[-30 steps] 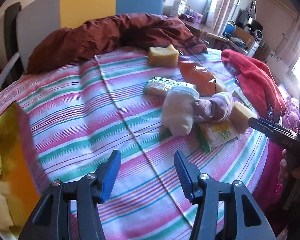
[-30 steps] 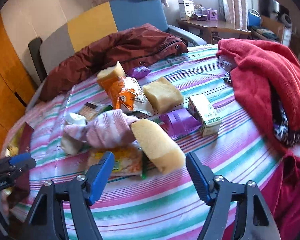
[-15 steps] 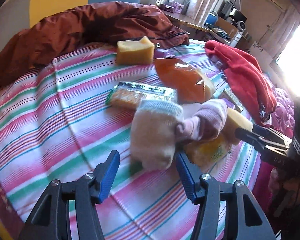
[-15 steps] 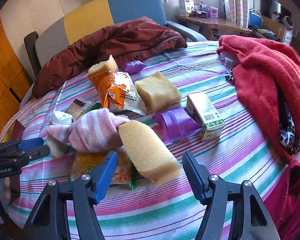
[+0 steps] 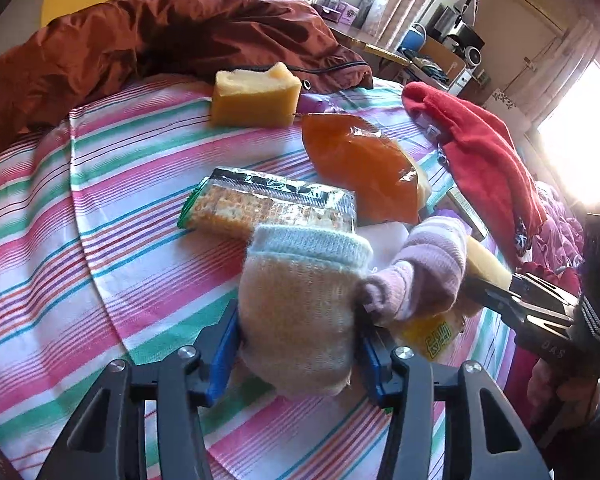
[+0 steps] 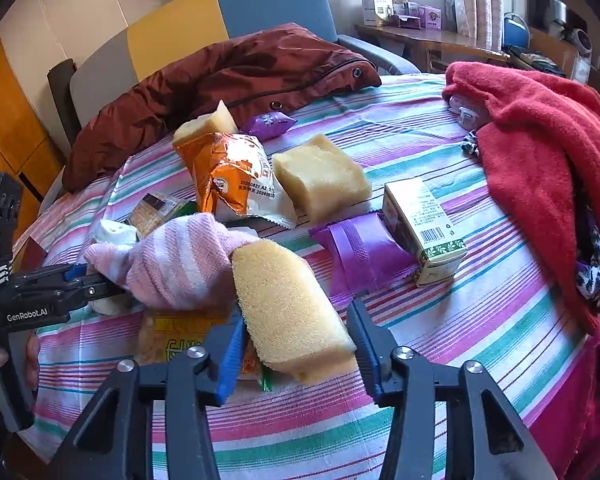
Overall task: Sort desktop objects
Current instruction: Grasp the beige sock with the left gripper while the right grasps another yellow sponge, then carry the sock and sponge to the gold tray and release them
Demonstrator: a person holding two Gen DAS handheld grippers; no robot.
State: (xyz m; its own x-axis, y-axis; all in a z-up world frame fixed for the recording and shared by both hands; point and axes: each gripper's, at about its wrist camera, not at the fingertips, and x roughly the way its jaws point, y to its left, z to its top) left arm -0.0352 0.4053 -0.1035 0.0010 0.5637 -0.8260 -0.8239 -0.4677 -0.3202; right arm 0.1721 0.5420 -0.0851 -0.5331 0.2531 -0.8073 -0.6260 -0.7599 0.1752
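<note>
A beige sock (image 5: 300,312) with a pale blue cuff lies on the striped tablecloth (image 5: 120,240). My left gripper (image 5: 296,320) is closing, and both blue pads touch the sock's sides. A pink striped sock (image 5: 420,268) is tangled against it. In the right wrist view a long yellow sponge (image 6: 288,308) rests on a yellow snack packet (image 6: 176,340). My right gripper (image 6: 296,312) is closing around that sponge's near end, pads against it. The same pink sock (image 6: 180,264) leans on the sponge's far end.
A cracker pack (image 5: 272,204), an orange snack bag (image 6: 228,176), two more sponges (image 5: 256,96) (image 6: 320,176), a purple packet (image 6: 360,252) and a green-white box (image 6: 420,228) crowd the middle. A brown jacket (image 6: 240,76) lies at the back, a red towel (image 6: 540,152) on the right.
My left gripper moved right and forward over the cloth to the beige sock and narrowed onto it. My right gripper narrowed around the long sponge.
</note>
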